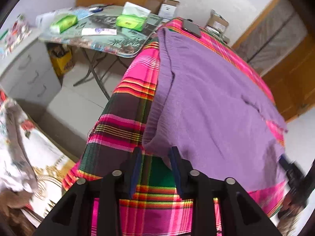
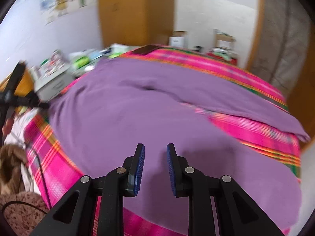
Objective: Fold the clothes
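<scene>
Left gripper [image 1: 155, 151]: jaws parted, nothing between them, hovering at the near edge of the purple garment [image 1: 212, 98], with its ribbed hem just ahead of the fingertips. Right gripper [image 2: 155, 149]: likewise released, empty, poised above the middle of the same garment. The garment lies spread mostly flat on a pink plaid cloth [image 1: 126, 118] covering the tabletop, stretching away ahead of both grippers; a sleeve or flap lies angled across it far ahead and to the right, with plaid showing beneath. Progress, as judged: one layer may be turned in, but the piece is broad and not a compact stack, so most folding remains. Count: one purple garment, one dark phone [image 1: 192, 28] at the far edge, two green tissue packs [image 1: 131, 21] on a side table beyond.
</scene>
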The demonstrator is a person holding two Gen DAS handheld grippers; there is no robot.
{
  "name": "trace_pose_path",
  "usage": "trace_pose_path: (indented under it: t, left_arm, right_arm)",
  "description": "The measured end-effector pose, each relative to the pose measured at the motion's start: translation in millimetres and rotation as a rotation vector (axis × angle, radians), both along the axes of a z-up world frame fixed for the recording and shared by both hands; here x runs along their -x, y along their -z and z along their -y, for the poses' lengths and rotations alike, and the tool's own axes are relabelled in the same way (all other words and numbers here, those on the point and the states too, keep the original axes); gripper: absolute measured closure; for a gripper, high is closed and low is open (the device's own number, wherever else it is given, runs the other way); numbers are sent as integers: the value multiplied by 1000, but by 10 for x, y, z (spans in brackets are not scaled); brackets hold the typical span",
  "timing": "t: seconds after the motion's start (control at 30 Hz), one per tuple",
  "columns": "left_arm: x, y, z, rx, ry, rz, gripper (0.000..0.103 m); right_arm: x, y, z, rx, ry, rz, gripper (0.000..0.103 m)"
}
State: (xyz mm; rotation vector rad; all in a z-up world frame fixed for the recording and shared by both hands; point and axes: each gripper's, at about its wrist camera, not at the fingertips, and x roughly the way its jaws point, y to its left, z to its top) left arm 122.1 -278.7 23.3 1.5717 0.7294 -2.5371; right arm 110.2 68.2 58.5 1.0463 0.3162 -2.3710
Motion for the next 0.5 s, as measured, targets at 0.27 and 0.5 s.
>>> trace_pose_path:
  t: [0.27, 0.5]
  left_arm:
    - [81, 118, 64, -86, -66, 24, 66]
    - [98, 150, 116, -114, -96, 14, 66]
  right_arm:
    - [-149, 230, 794, 66, -252, 49, 68]
    - [-230, 342, 1178, 67, -334, 76, 65]
